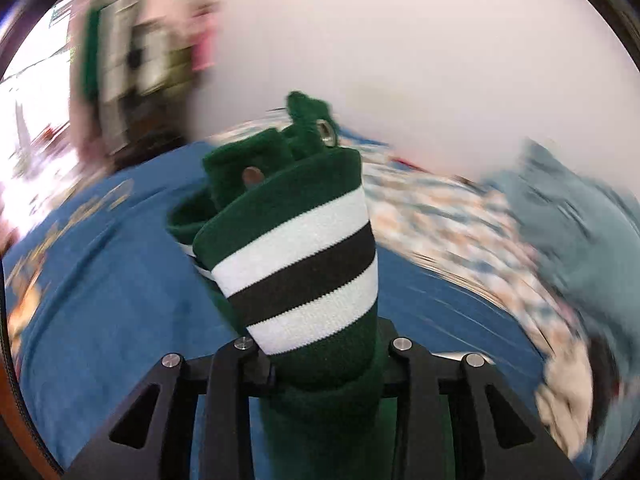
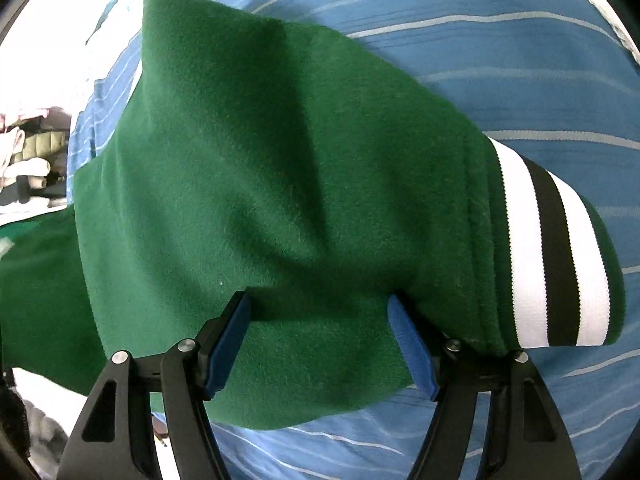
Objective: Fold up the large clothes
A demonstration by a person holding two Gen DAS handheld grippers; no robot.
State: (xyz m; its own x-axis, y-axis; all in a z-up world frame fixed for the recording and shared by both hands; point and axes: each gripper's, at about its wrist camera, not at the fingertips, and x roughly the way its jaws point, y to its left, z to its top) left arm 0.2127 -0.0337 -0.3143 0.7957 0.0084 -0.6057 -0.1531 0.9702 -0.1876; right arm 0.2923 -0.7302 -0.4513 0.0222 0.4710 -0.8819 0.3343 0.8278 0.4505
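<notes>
Green jacket (image 2: 280,184) lies across the middle of the right wrist frame on a blue striped sheet (image 2: 500,48). Right gripper (image 2: 320,320) stands with jaws wide apart over its sleeve. Left gripper (image 1: 320,364), at the bottom centre of its own frame, clamps the bunched striped hem (image 1: 304,256).

A bed carries everything. It is covered with a blue sheet (image 2: 500,60) that has thin pale stripes. On the sheet lies a green jacket (image 2: 280,180), its sleeve spread flat, and the striped cuff (image 2: 556,256) of white and black rests directly on the blue cloth.
</notes>
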